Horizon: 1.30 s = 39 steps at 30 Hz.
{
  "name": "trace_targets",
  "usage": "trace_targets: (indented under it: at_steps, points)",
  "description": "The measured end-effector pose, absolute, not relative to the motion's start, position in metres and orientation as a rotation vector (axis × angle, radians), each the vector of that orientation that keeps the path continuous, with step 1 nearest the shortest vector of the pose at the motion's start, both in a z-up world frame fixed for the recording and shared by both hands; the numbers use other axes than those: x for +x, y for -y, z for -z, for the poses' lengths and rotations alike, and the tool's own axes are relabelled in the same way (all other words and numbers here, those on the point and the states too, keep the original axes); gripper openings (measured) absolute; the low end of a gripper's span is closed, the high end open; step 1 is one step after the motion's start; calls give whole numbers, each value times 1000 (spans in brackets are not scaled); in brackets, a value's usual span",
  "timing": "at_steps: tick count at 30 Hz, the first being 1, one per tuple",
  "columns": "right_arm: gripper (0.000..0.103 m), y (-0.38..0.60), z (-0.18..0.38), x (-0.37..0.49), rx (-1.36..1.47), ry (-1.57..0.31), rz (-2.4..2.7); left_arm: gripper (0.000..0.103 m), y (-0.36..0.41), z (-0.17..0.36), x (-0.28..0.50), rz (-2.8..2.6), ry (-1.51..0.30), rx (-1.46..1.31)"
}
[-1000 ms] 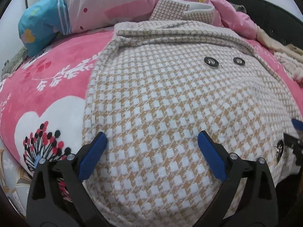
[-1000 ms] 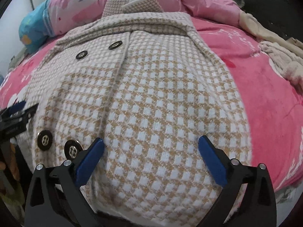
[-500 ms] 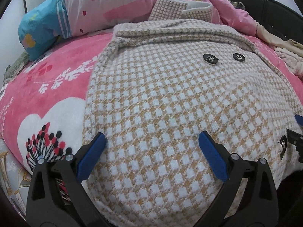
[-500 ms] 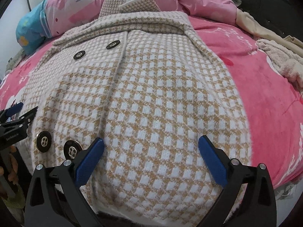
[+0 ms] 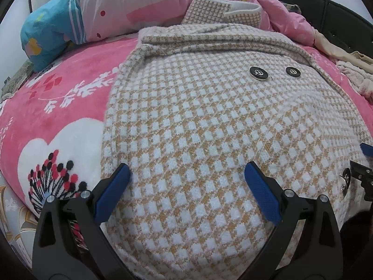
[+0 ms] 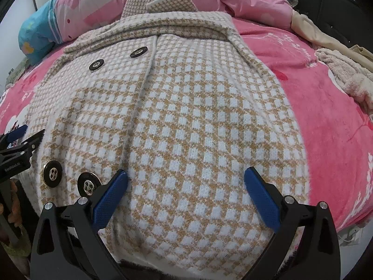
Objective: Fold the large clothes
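A tan-and-white houndstooth coat (image 5: 205, 121) with black buttons (image 5: 258, 72) lies flat on a pink bed, collar at the far end, hem toward me. It also shows in the right wrist view (image 6: 186, 121). My left gripper (image 5: 186, 175) is open, its blue pads over the hem at the coat's left side. My right gripper (image 6: 185, 179) is open over the hem at the coat's right side, beside two lower buttons (image 6: 88, 184). Neither holds cloth. The left gripper's tip shows at the left edge of the right wrist view (image 6: 21, 137).
A pink floral blanket (image 5: 58, 116) covers the bed. A pink-and-blue quilt (image 5: 93, 16) is heaped behind the collar. Beige clothes (image 6: 345, 74) lie at the far right. A dark headboard (image 6: 326, 7) stands beyond them. The bed's near edge drops off under the hem.
Both grippers have edged slightly lower and closer to the coat's hem. Both stay open. The coat has not moved.
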State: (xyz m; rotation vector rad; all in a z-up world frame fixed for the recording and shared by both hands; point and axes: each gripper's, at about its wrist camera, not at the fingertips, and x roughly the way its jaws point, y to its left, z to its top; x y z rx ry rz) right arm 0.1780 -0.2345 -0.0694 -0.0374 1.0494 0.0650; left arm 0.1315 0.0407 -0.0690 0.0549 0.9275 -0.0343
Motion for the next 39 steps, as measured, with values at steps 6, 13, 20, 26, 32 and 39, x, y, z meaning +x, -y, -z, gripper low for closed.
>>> trace_targets:
  at_steps: [6, 13, 20, 26, 32, 39]
  points:
    - [97, 232, 70, 177, -39, -1043, -61, 95, -41, 69, 131, 35, -927, 50]
    - [97, 232, 71, 173, -43, -1038, -64, 95, -43, 69, 131, 37, -926, 48]
    - [97, 232, 71, 172, -45, -1030, -66, 95, -45, 69, 131, 43, -919, 50]
    - [97, 232, 72, 170, -52, -1026, -68, 95, -42, 64, 123, 32, -883, 36]
    - [97, 233, 71, 170, -60, -1039, -82, 95, -28, 55, 99, 34, -830, 36]
    - [97, 235, 68, 176, -72, -1084, -110, 95, -14, 49, 55, 68, -817, 48]
